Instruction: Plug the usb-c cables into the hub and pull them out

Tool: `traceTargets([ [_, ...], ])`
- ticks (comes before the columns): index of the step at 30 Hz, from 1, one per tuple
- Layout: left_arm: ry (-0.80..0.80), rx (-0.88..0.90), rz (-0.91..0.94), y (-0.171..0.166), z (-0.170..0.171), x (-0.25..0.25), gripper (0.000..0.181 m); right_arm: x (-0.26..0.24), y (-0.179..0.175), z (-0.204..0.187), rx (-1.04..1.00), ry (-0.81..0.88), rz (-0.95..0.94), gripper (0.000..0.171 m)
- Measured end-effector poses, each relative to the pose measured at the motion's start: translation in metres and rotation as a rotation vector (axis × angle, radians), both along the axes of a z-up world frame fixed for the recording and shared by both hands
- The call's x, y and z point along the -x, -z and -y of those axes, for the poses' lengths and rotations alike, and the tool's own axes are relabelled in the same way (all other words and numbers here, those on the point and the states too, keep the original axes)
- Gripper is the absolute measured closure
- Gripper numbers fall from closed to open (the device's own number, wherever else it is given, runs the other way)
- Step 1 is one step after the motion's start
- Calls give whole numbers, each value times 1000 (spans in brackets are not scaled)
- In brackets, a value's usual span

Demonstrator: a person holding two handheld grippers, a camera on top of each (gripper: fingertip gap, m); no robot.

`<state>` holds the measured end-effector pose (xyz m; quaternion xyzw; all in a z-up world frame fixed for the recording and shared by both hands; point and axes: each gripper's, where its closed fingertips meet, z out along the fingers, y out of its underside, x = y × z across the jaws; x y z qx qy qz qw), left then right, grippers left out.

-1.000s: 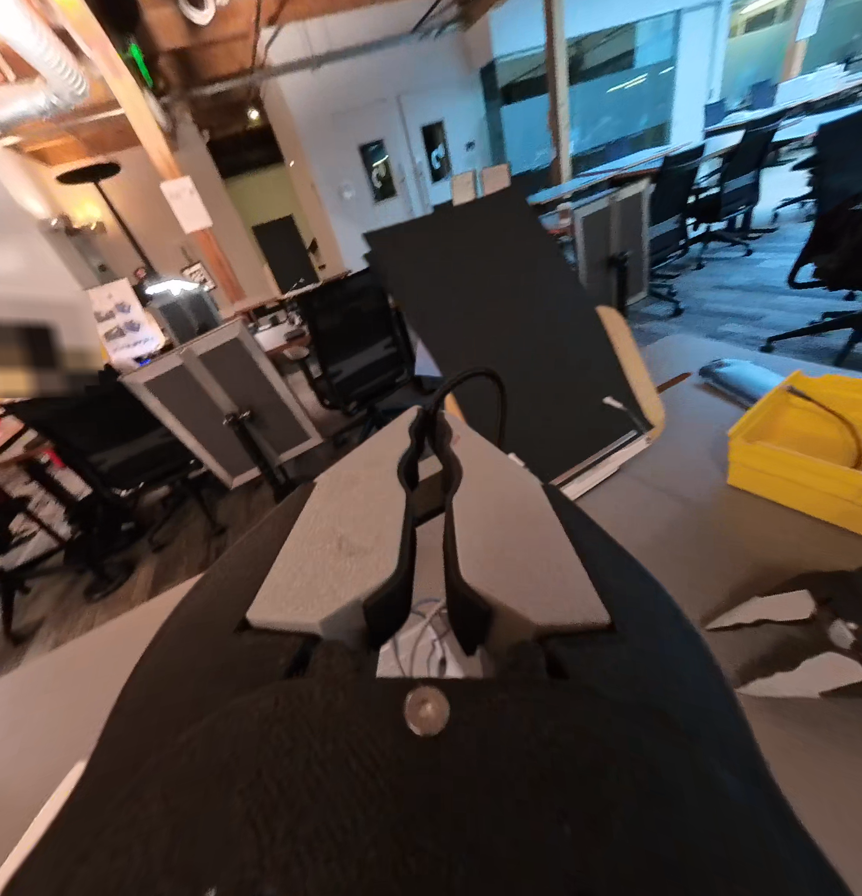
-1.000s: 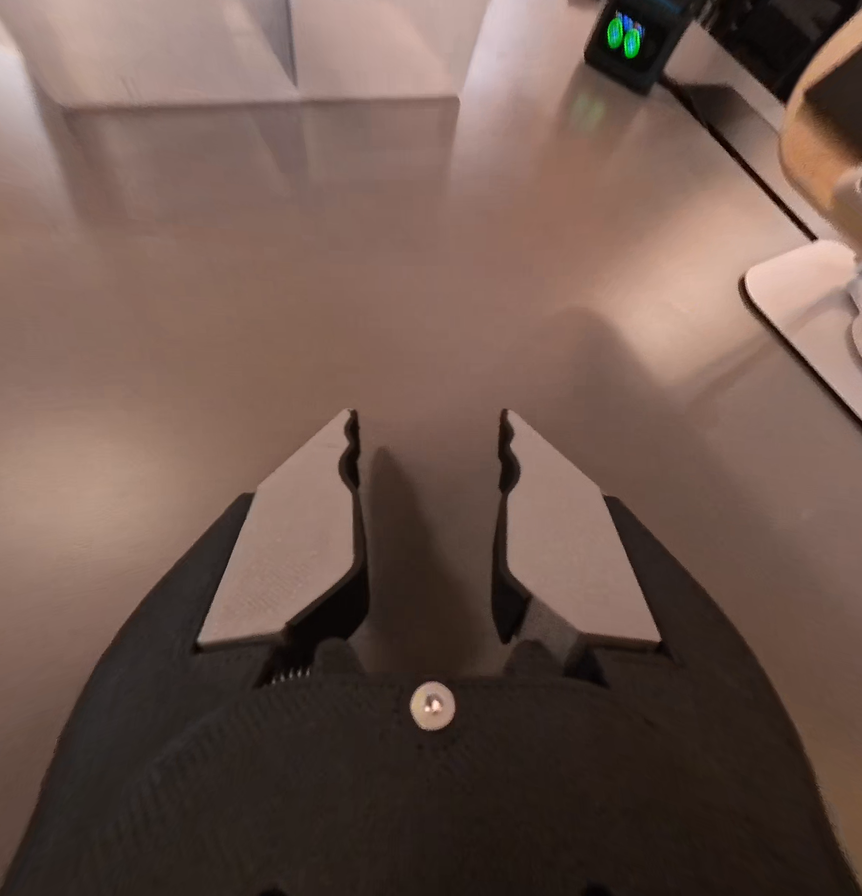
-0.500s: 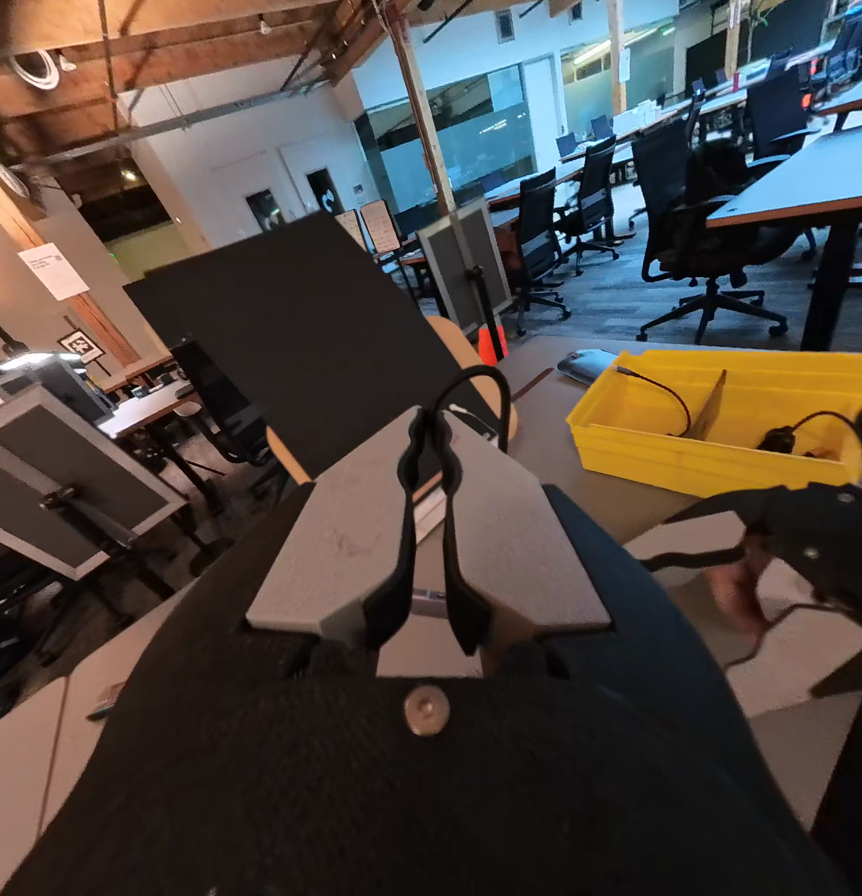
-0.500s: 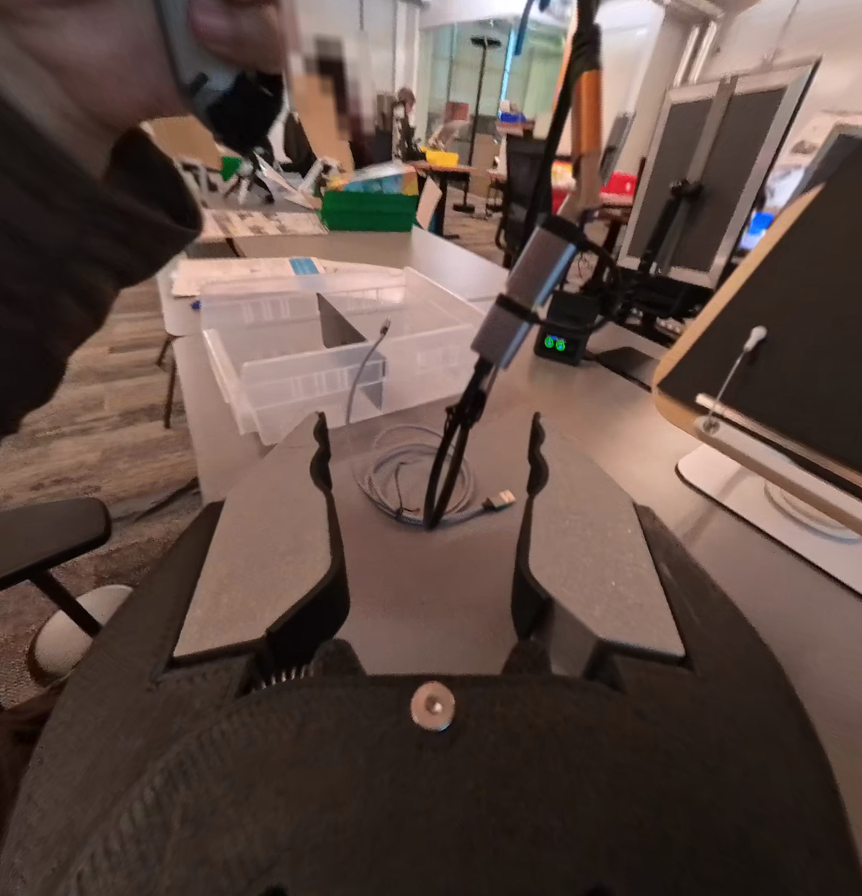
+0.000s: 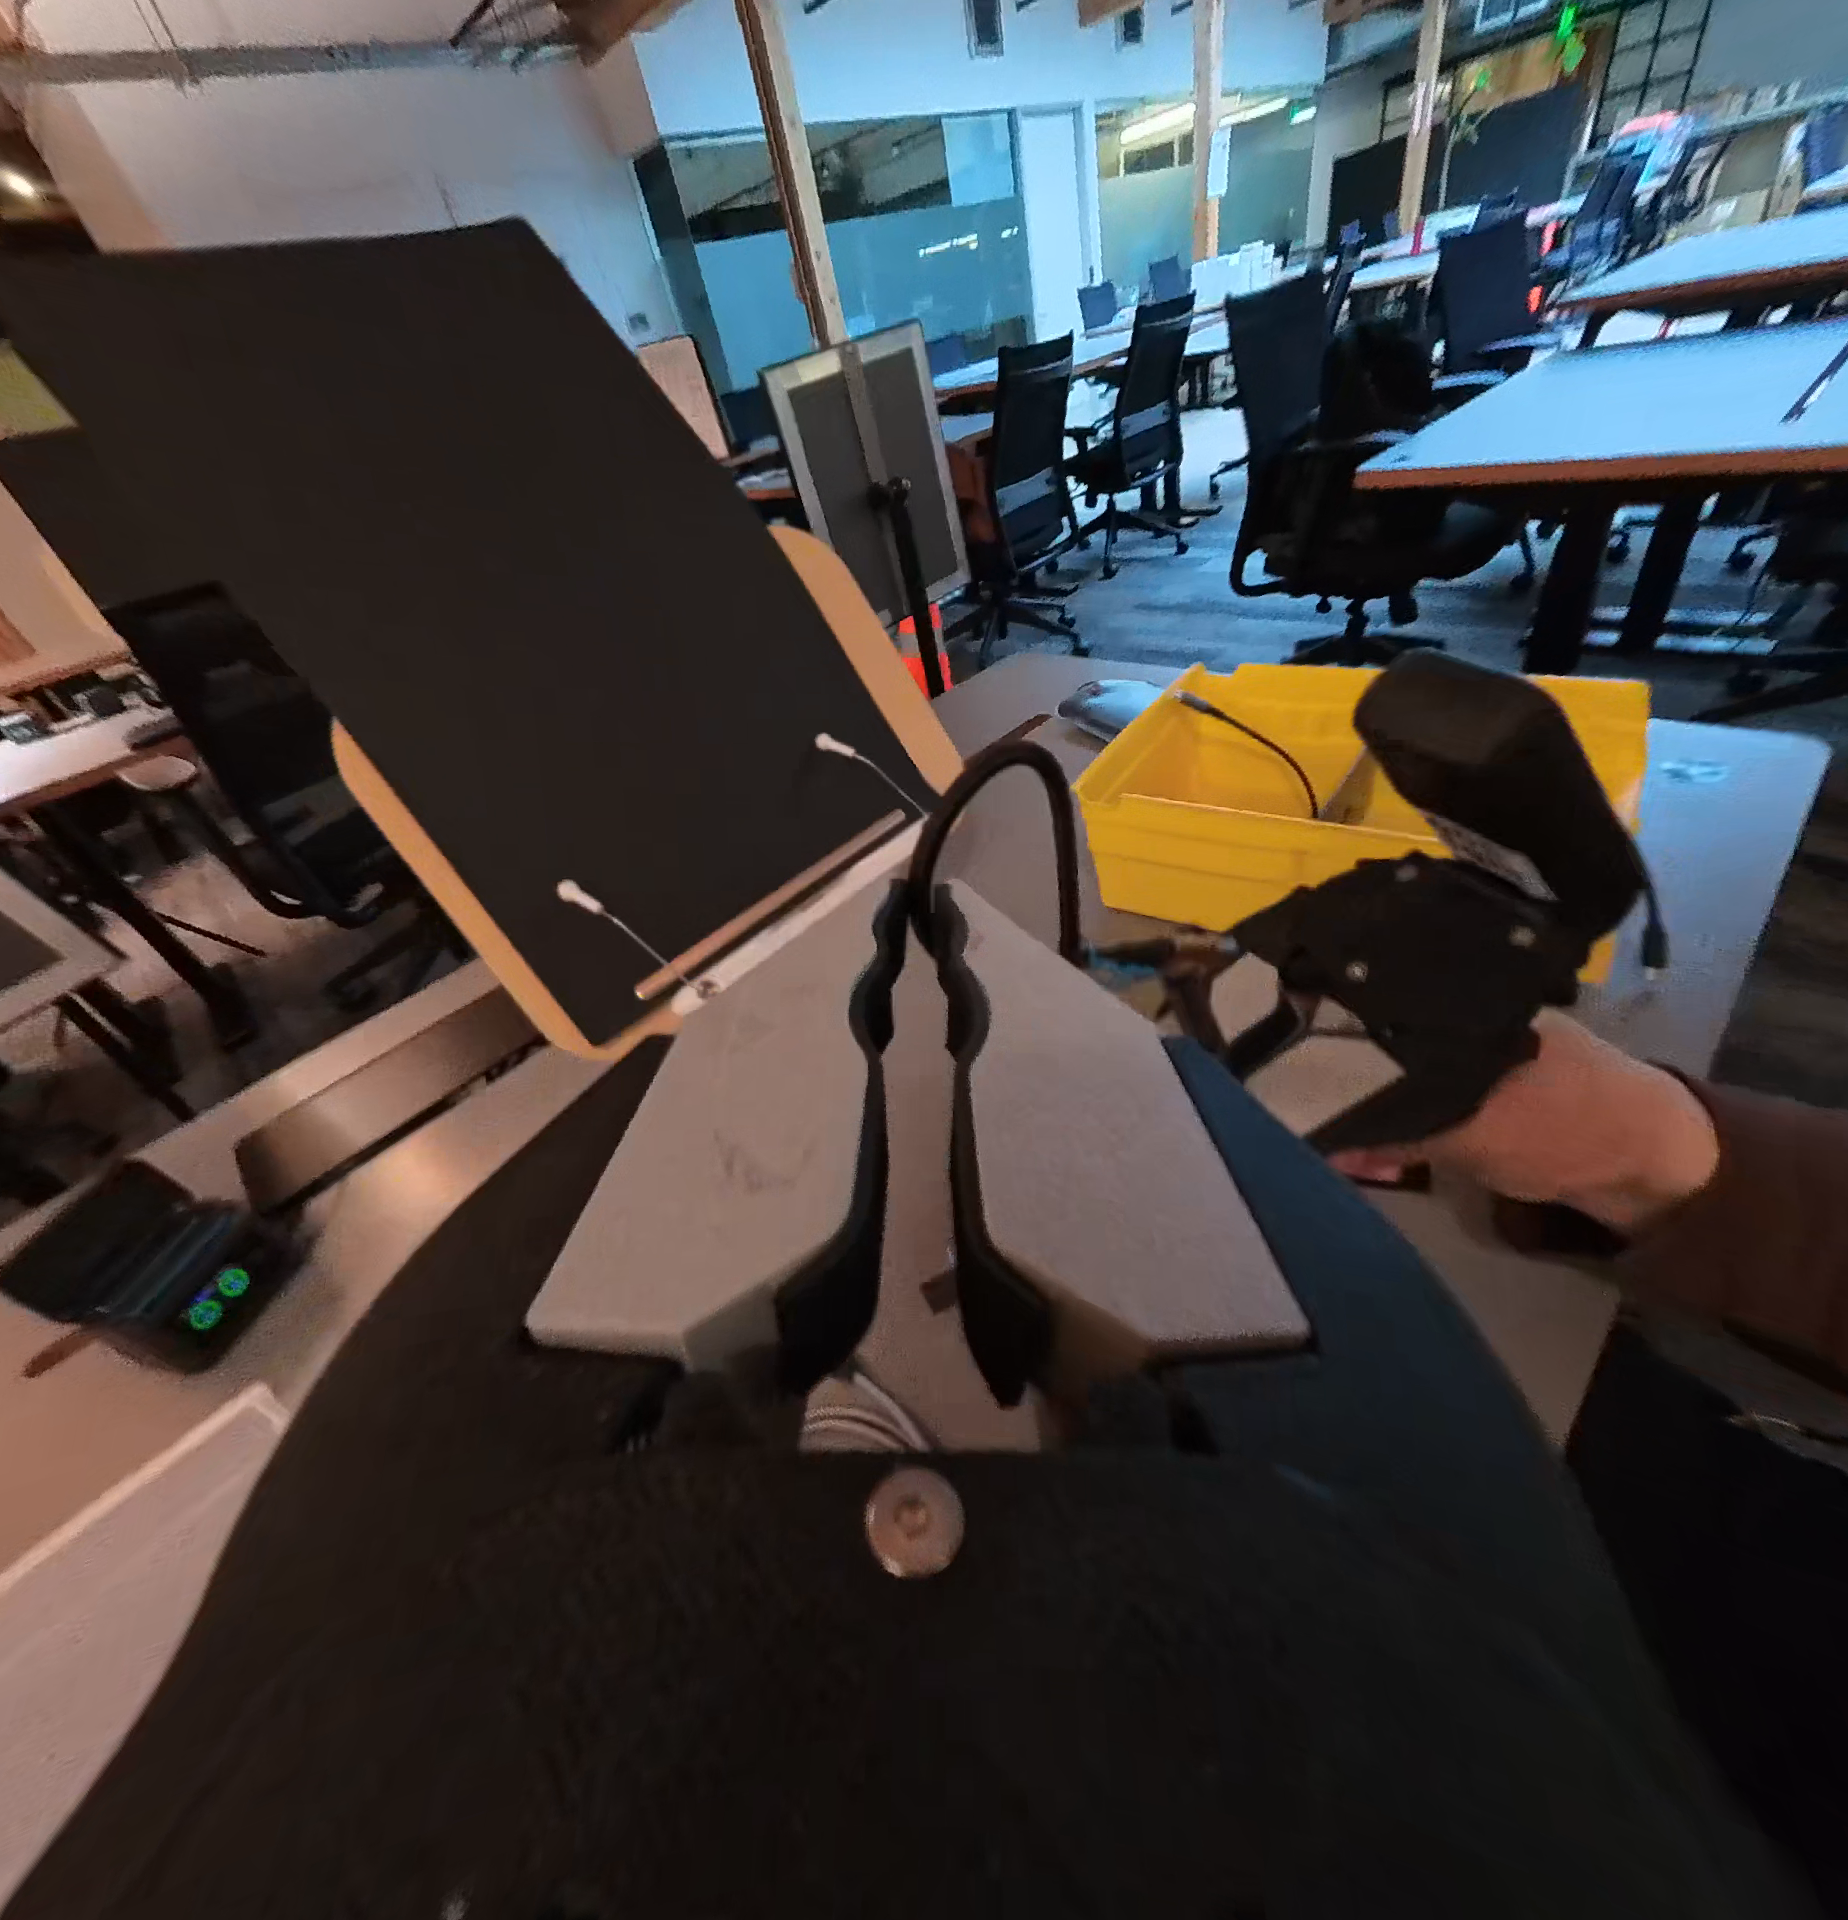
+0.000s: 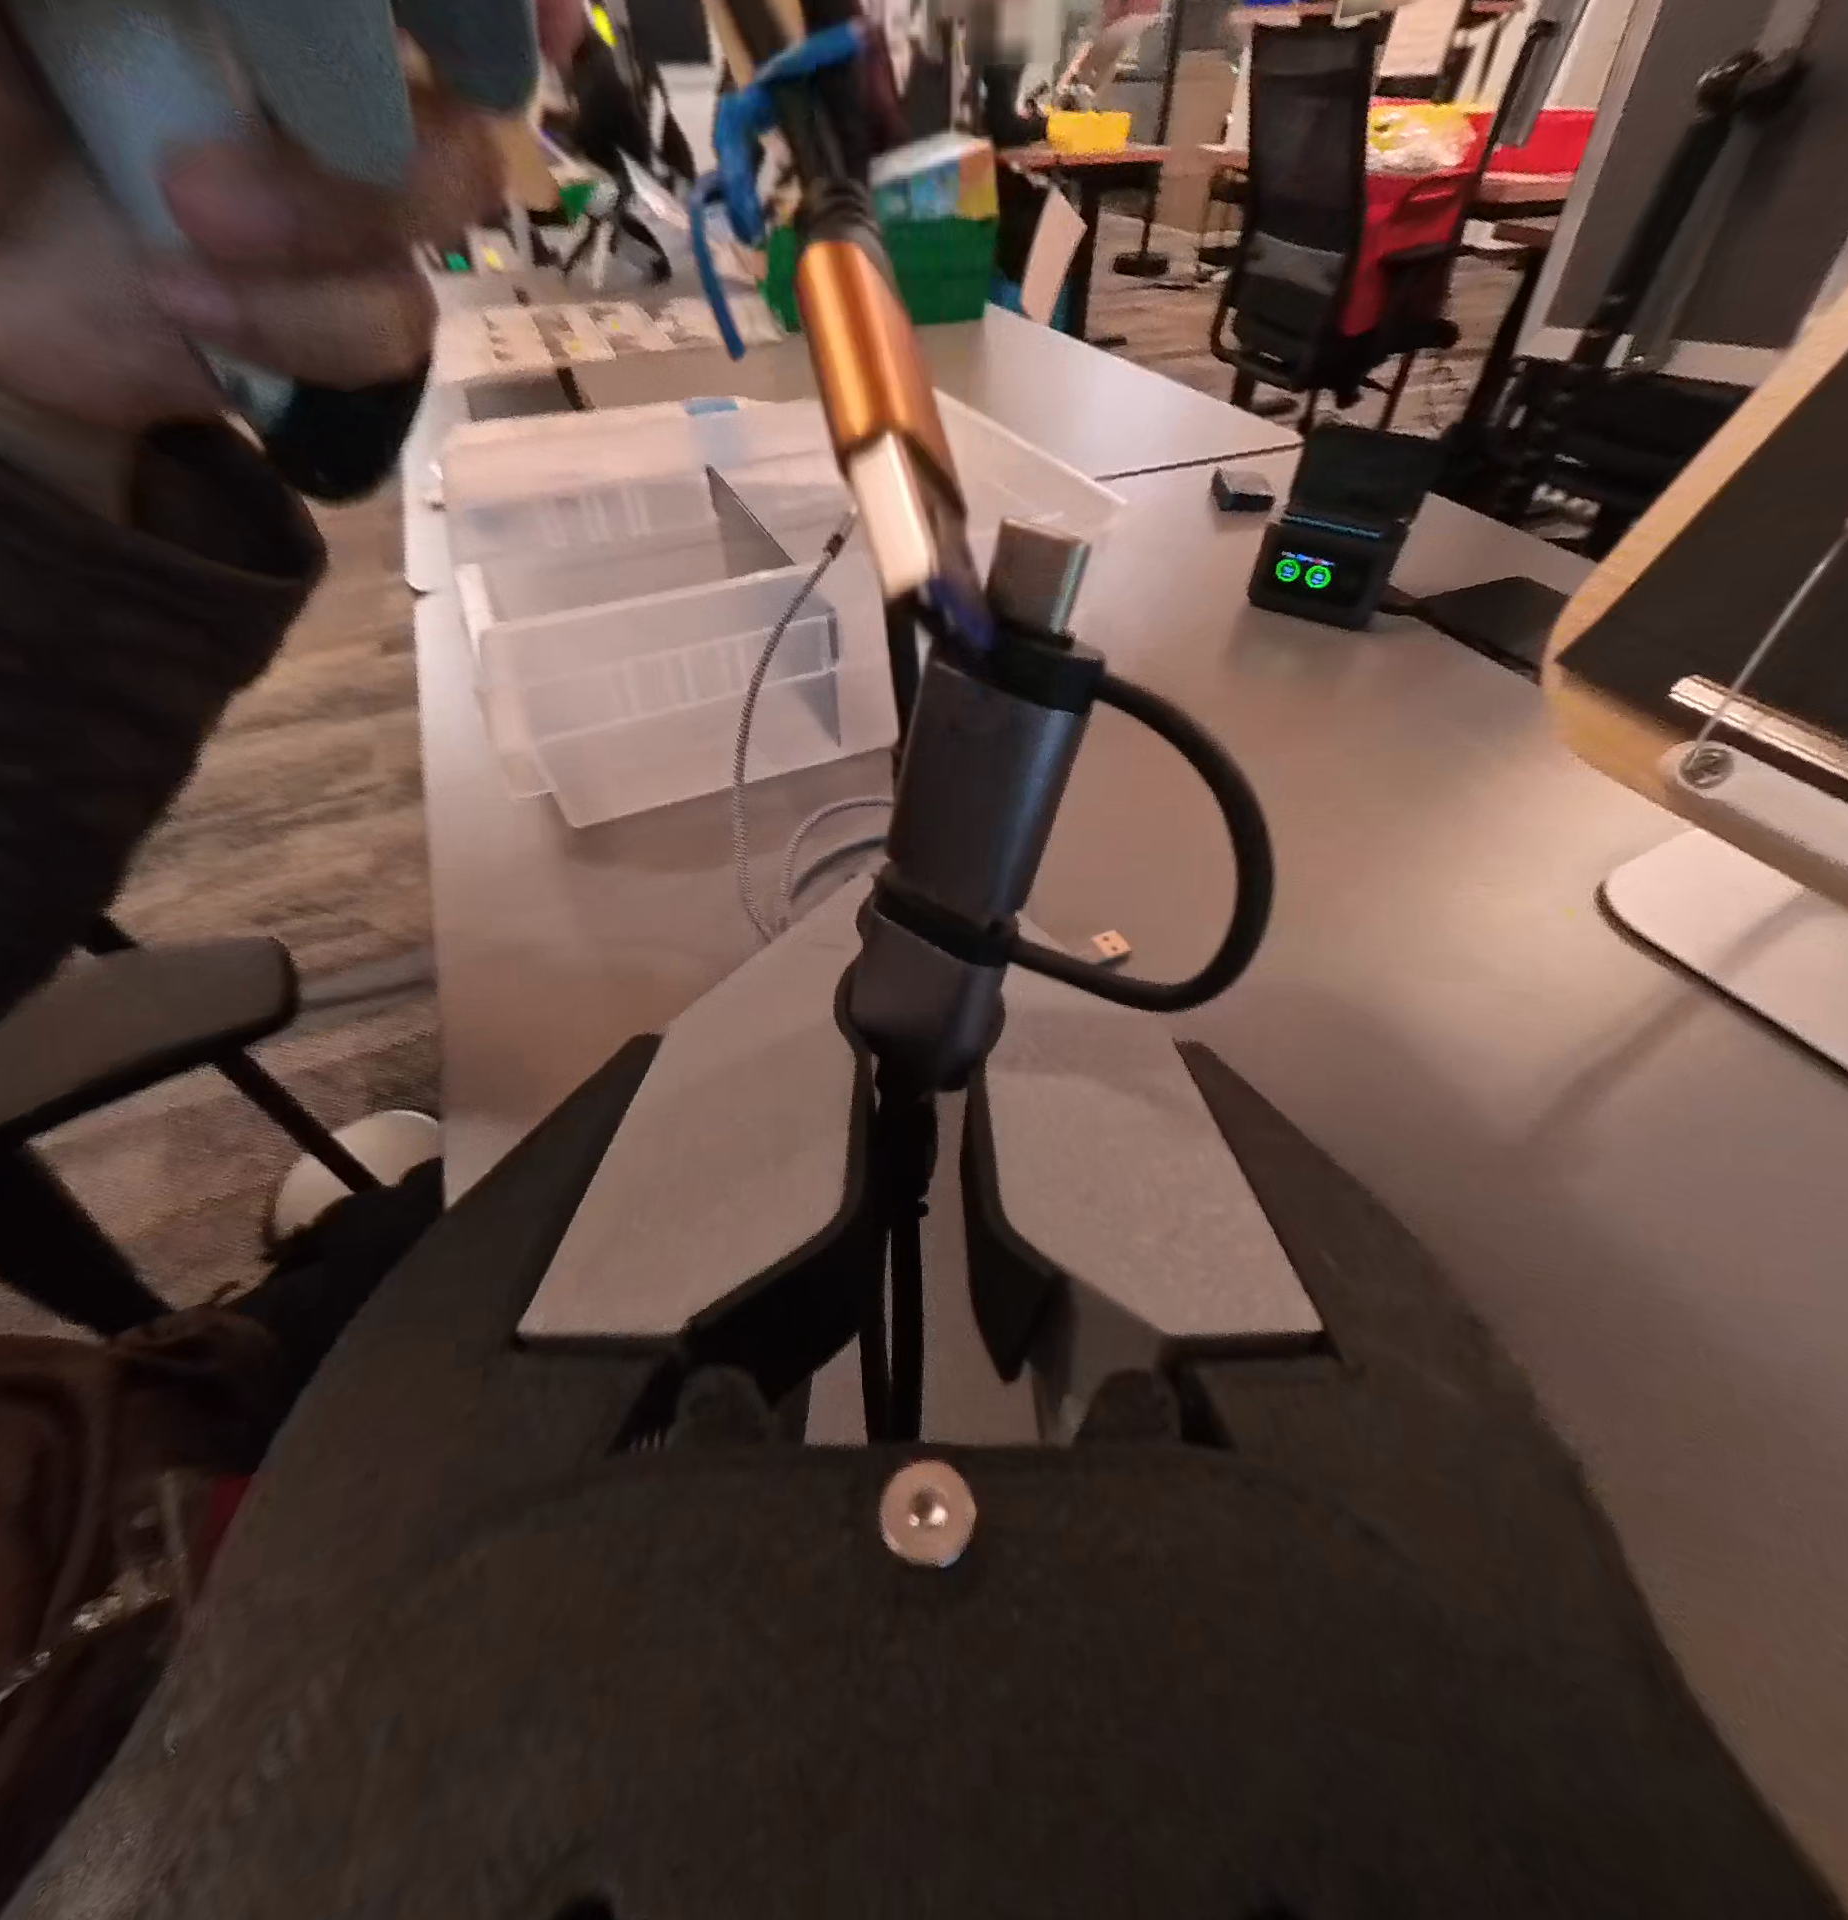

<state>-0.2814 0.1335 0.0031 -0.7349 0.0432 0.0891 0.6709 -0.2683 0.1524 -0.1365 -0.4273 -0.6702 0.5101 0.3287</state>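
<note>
While my right gripper (image 6: 915, 1060) pinched the bottom of the small grey hub (image 6: 987, 769), my left gripper (image 5: 918, 914) squeezed a bendy black cable (image 5: 1003, 774). Both looked light, and the hub's hard body seemed best to hold.

Blurred hand (image 6: 172, 197); orange connector's (image 6: 873, 364) cable cropped.

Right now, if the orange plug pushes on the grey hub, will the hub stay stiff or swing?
The grey hub looks rigid, with a metal-like shell. The right hand-held gripper clamps only its lower end, so a sideways push would probably pivot it. Its short black cable holds a curved loop in the air, so it is likely springy, not limp.
</note>
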Motion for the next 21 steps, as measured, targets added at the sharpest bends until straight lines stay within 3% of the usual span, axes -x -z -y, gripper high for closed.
traceTargets([
  [3, 17, -13, 79, 15, 18, 9, 178, -5, -2, -6, 89, -32, 8, 164],
  [7, -40, 28, 120, 47, 38, 29, 162, -9, -2, -8, 227, -90, 22, 165],
  [12, 23, 93, 199, 88, 48, 22, 146, -25, -23, 9, 443, -287, -19, 165],
  [16, 178, 114, 257, 110, 41, -9, 143, -36, -34, 23, 404, -351, -53, 165],
  [21, 348, 136, 266, 112, 35, -46, 137, -48, -46, 36, 333, -393, -107, 165],
])
